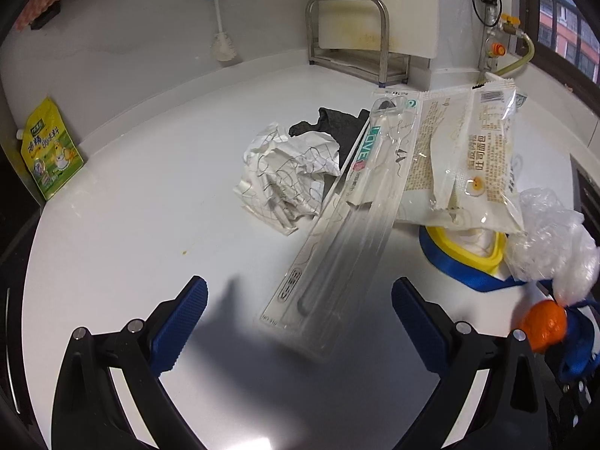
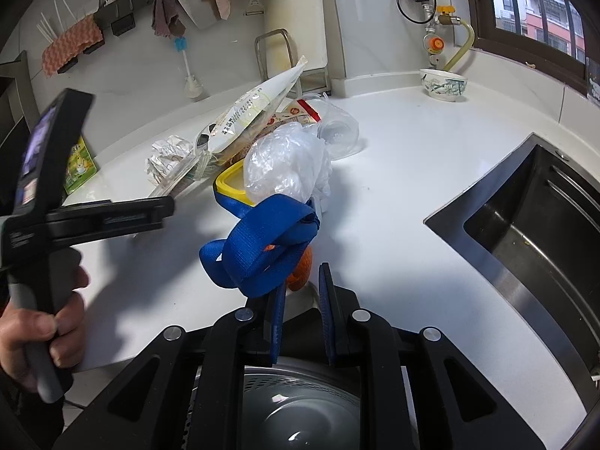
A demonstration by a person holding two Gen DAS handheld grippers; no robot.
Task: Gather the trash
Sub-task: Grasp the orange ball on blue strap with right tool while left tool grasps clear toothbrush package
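My left gripper (image 1: 300, 285) is open just above the white counter (image 1: 131, 232), with the near end of a clear toothbrush package (image 1: 337, 232) lying between its fingertips. Beyond the package lie a crumpled scribbled paper (image 1: 285, 172), a black cloth (image 1: 333, 123) and bread wrappers (image 1: 472, 157). A crumpled clear plastic bag (image 2: 285, 161) bulges from a yellow-rimmed blue bag (image 2: 228, 183). My right gripper (image 2: 302, 273) is shut on an orange lump (image 2: 300, 270), and the bag's blue strap (image 2: 258, 247) lies looped over its left finger. The lump also shows in the left wrist view (image 1: 543, 324).
A steel sink (image 2: 525, 232) opens at the right. A patterned bowl (image 2: 444, 84) stands at the back by the window. A metal rack (image 1: 348, 37) and a bottle brush (image 1: 221, 37) sit against the wall, a yellow-green pouch (image 1: 50, 150) at far left. A hand (image 2: 33, 333) holds the left gripper's handle.
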